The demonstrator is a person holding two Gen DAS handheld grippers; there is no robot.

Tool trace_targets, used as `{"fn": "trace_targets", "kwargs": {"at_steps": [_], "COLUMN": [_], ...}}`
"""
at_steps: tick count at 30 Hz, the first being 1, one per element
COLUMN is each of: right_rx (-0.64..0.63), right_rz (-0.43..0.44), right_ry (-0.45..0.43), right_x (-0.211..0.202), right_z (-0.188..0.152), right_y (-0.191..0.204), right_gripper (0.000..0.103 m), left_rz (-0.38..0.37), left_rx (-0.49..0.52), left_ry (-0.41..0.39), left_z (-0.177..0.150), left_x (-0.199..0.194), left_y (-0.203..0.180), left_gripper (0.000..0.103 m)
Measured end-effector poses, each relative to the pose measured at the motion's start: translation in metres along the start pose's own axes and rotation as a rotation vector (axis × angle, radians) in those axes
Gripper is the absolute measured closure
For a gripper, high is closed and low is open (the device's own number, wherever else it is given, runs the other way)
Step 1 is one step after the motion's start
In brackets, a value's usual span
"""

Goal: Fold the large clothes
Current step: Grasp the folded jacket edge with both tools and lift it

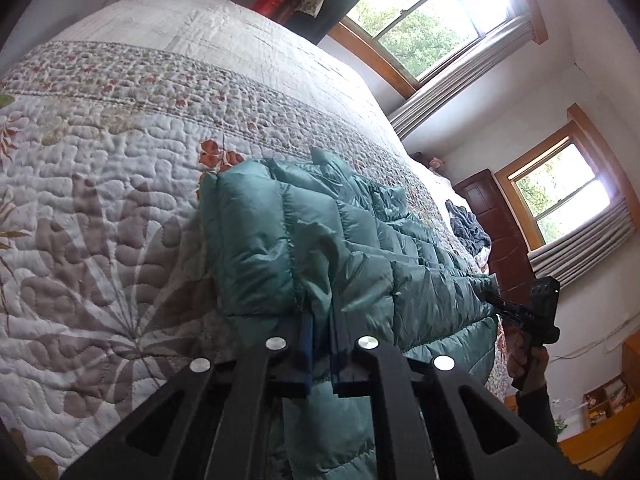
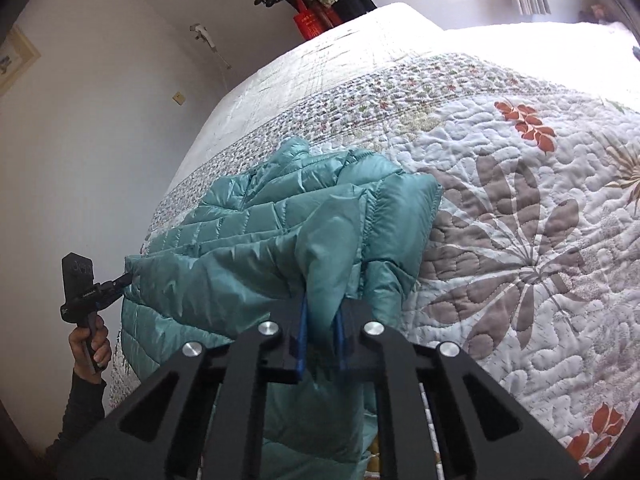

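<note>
Both grippers, left gripper [image 1: 320, 320] and right gripper [image 2: 320, 312], have jaws clamped on the teal jacket [image 1: 320, 232], fingertips buried in fabric.

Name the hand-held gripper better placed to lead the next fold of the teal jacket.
Left, but barely. The left hand-held gripper and the right hand-held gripper are both shut on the teal jacket's near edge at opposite ends, bare quilt ahead. Fabric looks more bunched at the right end.

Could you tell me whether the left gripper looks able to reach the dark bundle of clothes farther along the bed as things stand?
Probably not: the left gripper is shut on the teal jacket, and the dark bundle lies beyond it.
</note>
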State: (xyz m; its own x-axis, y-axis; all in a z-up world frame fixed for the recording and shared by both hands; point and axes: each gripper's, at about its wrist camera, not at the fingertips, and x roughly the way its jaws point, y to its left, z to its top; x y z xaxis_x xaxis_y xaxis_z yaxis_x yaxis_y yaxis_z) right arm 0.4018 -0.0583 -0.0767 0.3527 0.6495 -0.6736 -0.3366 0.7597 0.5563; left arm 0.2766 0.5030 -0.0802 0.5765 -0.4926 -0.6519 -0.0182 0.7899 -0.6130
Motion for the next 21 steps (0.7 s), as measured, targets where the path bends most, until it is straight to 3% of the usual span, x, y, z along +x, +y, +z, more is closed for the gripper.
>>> {"fn": "trace_targets", "kwargs": {"at_steps": [5,10,16,21], "right_rx": [-0.042,-0.066,-0.051,-0.049], "right_rz": [-0.002,-0.010,-0.058,-0.139], "right_ry": [-0.077,-0.171,-0.258,-0.302], "right_x": [-0.031,-0.056,-0.056,-0.035], "right_z": [0.003,0.030,0.089,0.136], "right_y": [0.021,0.041,0.052,0.057], "right_gripper": [0.098,0.098,0.098,0.098], "left_rz": [-0.030,-0.047,-0.035,-0.003], "left_rx": [0.032,0.074,0.079,0.061], "left_ry": [-0.076,-0.158,-0.215,-0.232], "left_z": [0.001,0.023,0.087,0.144], "left_x": [-0.033,-0.068,-0.075,-0.051], "left_y": [-0.022,-0.049,-0.071,-0.070], "left_gripper": [0.100,0.101,0.101,0.101]}}
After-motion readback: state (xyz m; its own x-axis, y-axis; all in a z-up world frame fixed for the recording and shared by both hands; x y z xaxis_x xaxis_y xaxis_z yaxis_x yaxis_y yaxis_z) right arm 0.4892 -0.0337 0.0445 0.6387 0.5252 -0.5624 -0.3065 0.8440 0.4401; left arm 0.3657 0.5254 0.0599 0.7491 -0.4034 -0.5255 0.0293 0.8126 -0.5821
